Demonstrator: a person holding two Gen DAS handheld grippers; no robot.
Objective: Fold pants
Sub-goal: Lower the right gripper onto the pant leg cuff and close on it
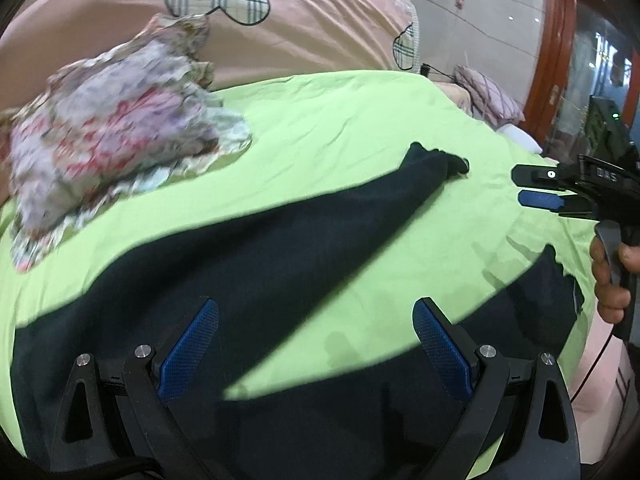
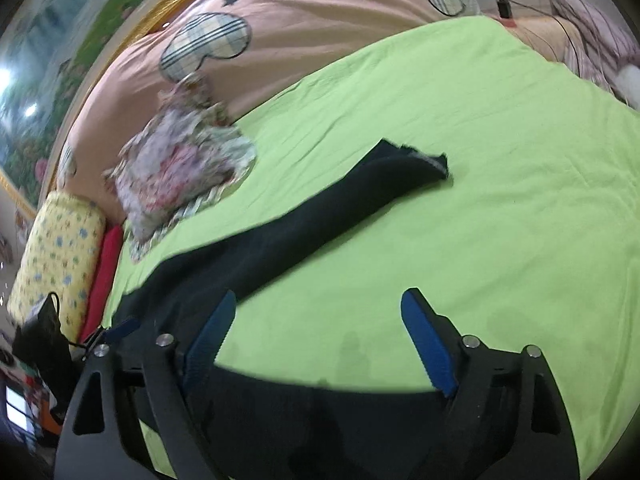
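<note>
One pair of dark navy pants lies on a lime-green sheet. The cloth is matte and fine-knit. Two legs spread in a V from the near end; the longer one runs diagonally away to a crumpled, ragged cuff, and the second ends at the right edge of the left wrist view. The sheet is thin cotton, lightly creased, with a few faint damp-looking spots near the grippers.

One pile of floral cloth, crumpled and frilled at its edges, sits on the sheet's far left, apart from the pants. Behind it lies one pink quilt with plaid heart patches and small stars. In the right wrist view, one yellow flowered pillow and one red cushion lie at the bed's left edge, and a painted landscape in a gold frame covers the wall. A red-brown wooden door frame stands at the right of the left wrist view.

Left gripper: black arms, blue ribbed pads, jaws wide, poised over the pants and gripping nothing. Right gripper: same build, jaws wide, pads clear of the cloth, with sheet and the pants' edge in the gap. A hand holds its handle.
</note>
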